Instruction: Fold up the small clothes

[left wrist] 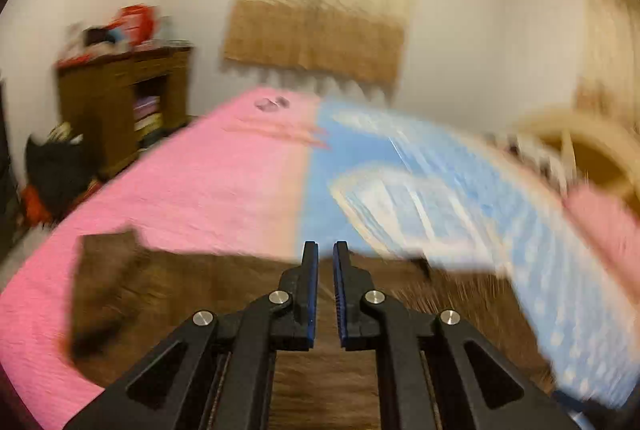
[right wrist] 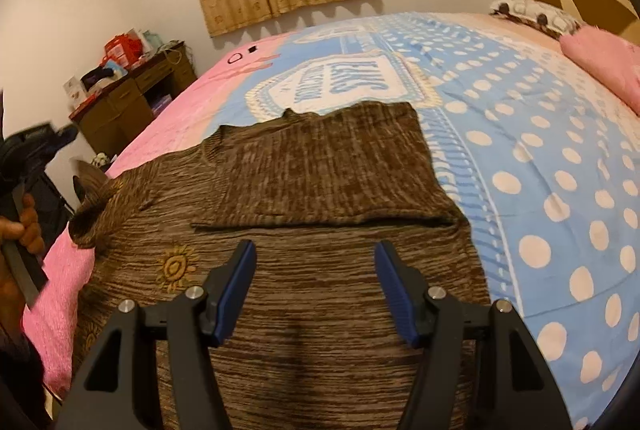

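Brown streaked knit garment (left wrist: 328, 382) blurs beneath the left gripper (left wrist: 326, 294), jaws together on nothing. Right-wrist view: the garment (right wrist: 320, 330) lies near the bed (right wrist: 560, 158) foot edge, one sleeve folded across, long axis toward the headboard; the right gripper (right wrist: 315, 290) hovers, jaws apart. Further folds remain.

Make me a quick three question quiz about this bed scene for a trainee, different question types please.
1. True or false: the right gripper is clamped on the brown garment.
2. What colour is the bedspread to the right of the garment? A green, B blue with pale dots, C plain white.
3. Fill in: the garment's upper-right part is ____ over its body.

Key: 1 false, its jaws stand open above the cloth; 2 B; 3 folded.
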{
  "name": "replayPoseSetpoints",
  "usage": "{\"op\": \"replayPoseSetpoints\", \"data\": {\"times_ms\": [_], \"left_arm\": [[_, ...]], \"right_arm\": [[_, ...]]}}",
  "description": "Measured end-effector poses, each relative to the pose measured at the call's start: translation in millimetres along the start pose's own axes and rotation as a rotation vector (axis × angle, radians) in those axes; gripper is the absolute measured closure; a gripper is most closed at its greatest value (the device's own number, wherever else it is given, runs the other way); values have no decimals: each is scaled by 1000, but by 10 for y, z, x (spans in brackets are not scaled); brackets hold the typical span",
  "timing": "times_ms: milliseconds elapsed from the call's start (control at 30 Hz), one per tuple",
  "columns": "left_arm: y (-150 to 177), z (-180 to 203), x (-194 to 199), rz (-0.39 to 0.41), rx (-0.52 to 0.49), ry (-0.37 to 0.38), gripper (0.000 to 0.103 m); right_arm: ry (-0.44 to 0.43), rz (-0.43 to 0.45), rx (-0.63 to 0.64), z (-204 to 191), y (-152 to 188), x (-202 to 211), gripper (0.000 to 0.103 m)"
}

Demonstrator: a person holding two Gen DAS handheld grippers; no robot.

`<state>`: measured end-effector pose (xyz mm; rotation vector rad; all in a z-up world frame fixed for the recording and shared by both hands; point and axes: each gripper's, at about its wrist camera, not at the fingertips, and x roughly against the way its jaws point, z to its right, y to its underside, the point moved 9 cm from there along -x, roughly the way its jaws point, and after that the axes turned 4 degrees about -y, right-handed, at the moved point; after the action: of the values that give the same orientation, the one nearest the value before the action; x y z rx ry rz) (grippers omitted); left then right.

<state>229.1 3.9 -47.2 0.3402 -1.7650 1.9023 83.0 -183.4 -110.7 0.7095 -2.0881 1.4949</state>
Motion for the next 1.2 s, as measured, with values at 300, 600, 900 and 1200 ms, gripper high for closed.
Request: {"op": "replayPoseSetpoints", "data": {"times_ms": [300, 600, 900, 1200], "left_arm": [[786, 501, -133, -192, -113, 87, 95], [749, -1461, 541, -132, 223, -235, 95], [992, -2657, 896, -114, 425, -368, 94], [1169, -2824, 616, -123, 606, -233, 93]], "right_arm": [[-3, -23, -8, 158, 64, 15, 38], [-259, -7, 48, -856, -398, -194, 36], [-580, -239, 45, -2701, -592, -1556, 46], [-431, -316, 170, -3321, -291, -2405, 48]]}}
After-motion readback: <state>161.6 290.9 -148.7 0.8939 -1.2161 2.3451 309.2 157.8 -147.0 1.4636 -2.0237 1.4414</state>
